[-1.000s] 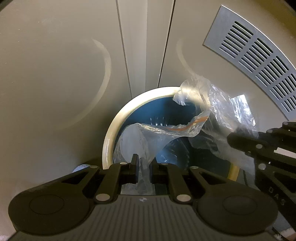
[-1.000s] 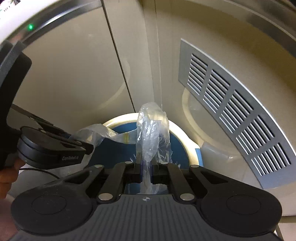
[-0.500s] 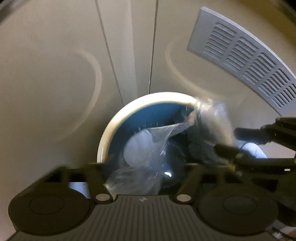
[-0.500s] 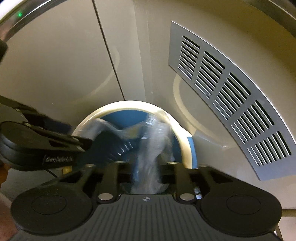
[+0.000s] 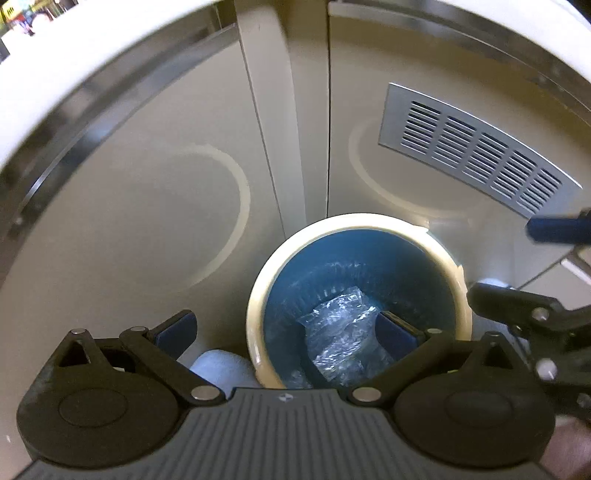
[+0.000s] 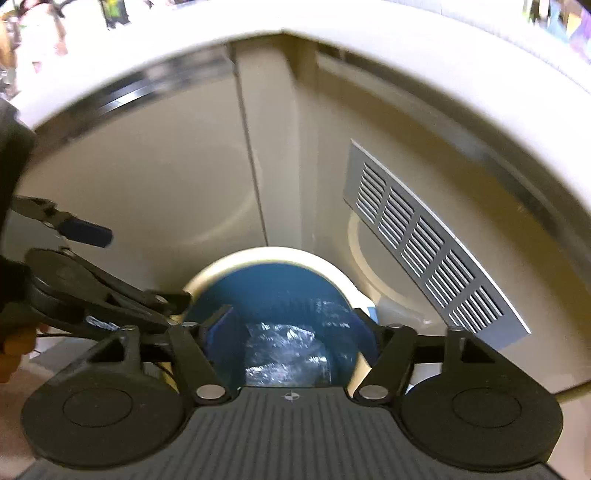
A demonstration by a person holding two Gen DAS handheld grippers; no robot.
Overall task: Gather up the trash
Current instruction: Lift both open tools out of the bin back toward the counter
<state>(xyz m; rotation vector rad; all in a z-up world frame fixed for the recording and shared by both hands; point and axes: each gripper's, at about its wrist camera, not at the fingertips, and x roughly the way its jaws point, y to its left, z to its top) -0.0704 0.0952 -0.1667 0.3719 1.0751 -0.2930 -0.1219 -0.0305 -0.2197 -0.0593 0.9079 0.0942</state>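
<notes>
A round trash bin (image 5: 258, 291) with a cream rim and blue inside stands on the floor against beige cabinet doors; it also shows in the right wrist view (image 6: 255, 258). A crumpled clear plastic bag (image 5: 340, 332) lies at the bin's bottom, also seen in the right wrist view (image 6: 284, 350). My left gripper (image 5: 288, 328) is open and empty above the bin's near left rim. My right gripper (image 6: 291, 321) is open and empty above the bin. Each gripper shows at the edge of the other's view.
Beige cabinet doors (image 5: 147, 221) rise behind the bin, one with a grey vent grille (image 5: 476, 147). A white countertop edge (image 6: 332, 33) runs above. A pale roll-like object (image 5: 221, 365) lies left of the bin.
Both grippers were shut on the plastic bag held over the bin. Both have opened, the bag has dropped into the bin, and both grippers have pulled back and up.
</notes>
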